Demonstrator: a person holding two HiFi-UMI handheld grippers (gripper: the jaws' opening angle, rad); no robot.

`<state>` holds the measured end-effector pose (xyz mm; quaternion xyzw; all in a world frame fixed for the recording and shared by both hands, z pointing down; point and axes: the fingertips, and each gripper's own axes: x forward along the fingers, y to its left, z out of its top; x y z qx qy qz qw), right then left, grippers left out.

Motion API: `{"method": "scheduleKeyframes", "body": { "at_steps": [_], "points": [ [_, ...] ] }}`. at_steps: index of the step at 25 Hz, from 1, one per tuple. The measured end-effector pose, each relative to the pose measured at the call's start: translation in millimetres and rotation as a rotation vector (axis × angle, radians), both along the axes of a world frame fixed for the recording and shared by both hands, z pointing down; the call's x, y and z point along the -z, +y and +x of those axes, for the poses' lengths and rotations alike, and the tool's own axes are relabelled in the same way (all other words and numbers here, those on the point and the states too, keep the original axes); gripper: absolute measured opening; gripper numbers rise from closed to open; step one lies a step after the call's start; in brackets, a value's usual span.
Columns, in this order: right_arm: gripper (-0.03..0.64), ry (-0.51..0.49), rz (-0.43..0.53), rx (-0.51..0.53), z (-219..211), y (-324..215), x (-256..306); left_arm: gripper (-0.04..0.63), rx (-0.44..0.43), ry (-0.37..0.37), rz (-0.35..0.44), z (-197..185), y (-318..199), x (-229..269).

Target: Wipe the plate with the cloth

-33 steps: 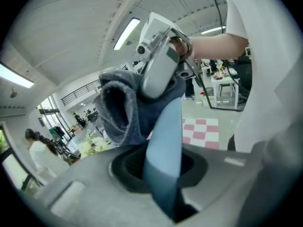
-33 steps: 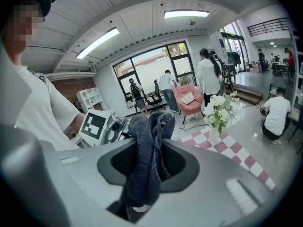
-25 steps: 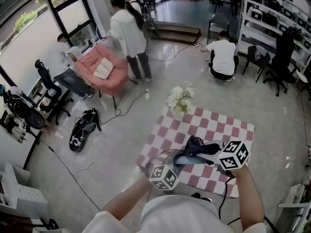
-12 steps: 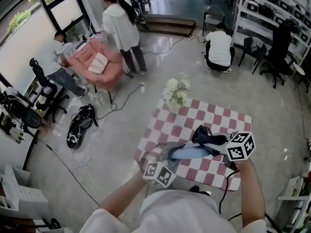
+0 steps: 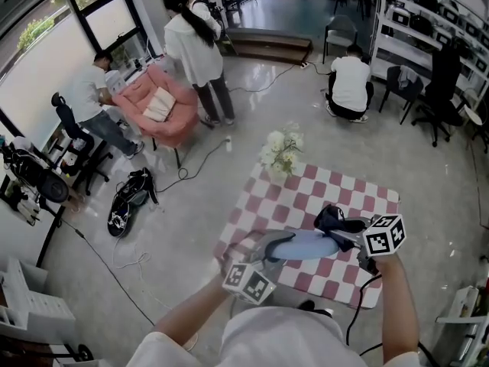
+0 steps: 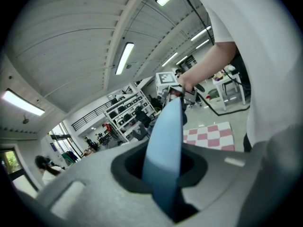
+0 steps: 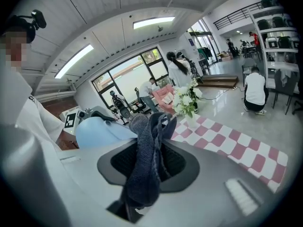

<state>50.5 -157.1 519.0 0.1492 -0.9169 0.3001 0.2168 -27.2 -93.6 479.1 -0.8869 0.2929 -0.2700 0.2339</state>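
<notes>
A pale blue plate (image 5: pixel 304 245) is held in the air above the checked table (image 5: pixel 359 193). My left gripper (image 5: pixel 263 249) is shut on its left rim; in the left gripper view the plate (image 6: pixel 165 145) stands edge-on between the jaws. My right gripper (image 5: pixel 353 235) is shut on a dark grey cloth (image 5: pixel 334 221), which lies against the plate's right side. In the right gripper view the cloth (image 7: pixel 147 160) hangs bunched between the jaws, with the plate (image 7: pixel 102 131) just to its left.
A vase of white flowers (image 5: pixel 282 153) stands at the table's far left corner. Beyond the table are several people, a pink armchair (image 5: pixel 159 109), cables and a black bag (image 5: pixel 130 199) on the floor, and shelving (image 5: pixel 428 29) at the right.
The plate and both grippers have shifted slightly right and toward me. The cloth has moved along the plate's right side. The head view has swung a little.
</notes>
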Motion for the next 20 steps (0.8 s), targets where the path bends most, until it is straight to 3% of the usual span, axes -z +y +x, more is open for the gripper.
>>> {"method": "scheduleKeyframes", "body": {
  "at_steps": [14,20],
  "points": [
    [0.115,0.009,-0.032,0.05,-10,-14,-4,0.071,-0.006,0.038,0.015,-10,6,15],
    [0.115,-0.013,-0.044,0.12,-22,-12,6,0.071,-0.024,0.013,0.05,-4,11,17]
  ]
}}
